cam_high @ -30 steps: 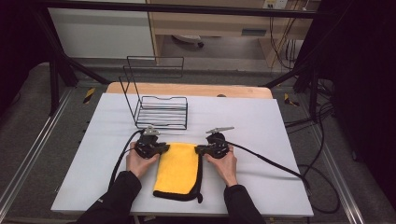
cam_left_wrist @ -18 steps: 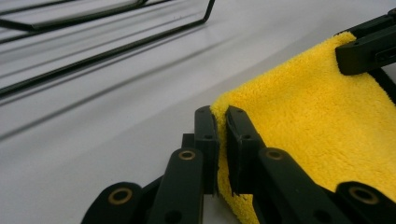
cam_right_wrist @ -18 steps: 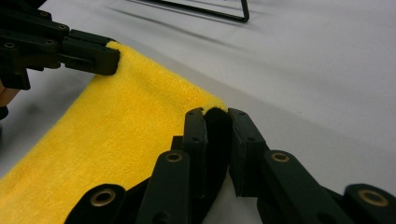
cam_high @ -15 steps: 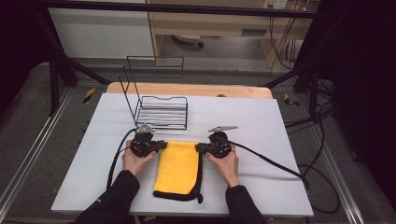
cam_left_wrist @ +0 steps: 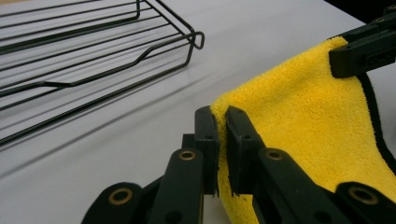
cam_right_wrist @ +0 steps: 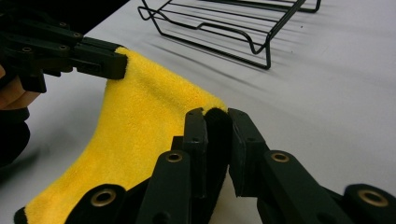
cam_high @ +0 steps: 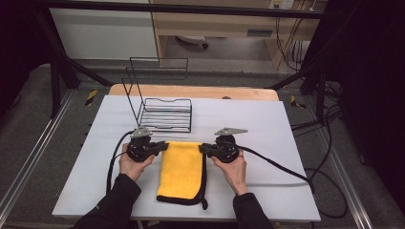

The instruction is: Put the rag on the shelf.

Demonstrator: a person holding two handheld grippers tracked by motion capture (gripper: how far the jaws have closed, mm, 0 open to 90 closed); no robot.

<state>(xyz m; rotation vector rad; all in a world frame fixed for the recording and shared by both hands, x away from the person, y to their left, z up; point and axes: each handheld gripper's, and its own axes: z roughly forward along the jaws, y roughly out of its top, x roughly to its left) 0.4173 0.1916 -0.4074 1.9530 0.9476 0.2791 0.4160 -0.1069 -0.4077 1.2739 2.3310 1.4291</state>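
A yellow cloth (cam_high: pixel 181 169) with a black edge lies folded on the white table (cam_high: pixel 267 124), its far edge lifted between both grippers. My left gripper (cam_high: pixel 165 145) is shut on the cloth's far left corner (cam_left_wrist: pixel 222 109). My right gripper (cam_high: pixel 202 148) is shut on the far right corner (cam_right_wrist: pixel 215 114). In the left gripper view the right gripper's jaws (cam_left_wrist: pixel 362 51) pinch the other corner at upper right. In the right gripper view the left gripper (cam_right_wrist: pixel 100 58) holds its corner at upper left. The near end of the cloth rests on the table.
A black wire rack (cam_high: pixel 165 114) stands just beyond the cloth, with an upright wire back at its left (cam_high: pixel 143 76). Cables (cam_high: pixel 286 169) trail from both grippers across the table. A wooden board (cam_high: pixel 191 90) borders the far edge.
Both grippers still hold the cloth's far corners. The hands have shifted only slightly, and the cloth lies much as before.
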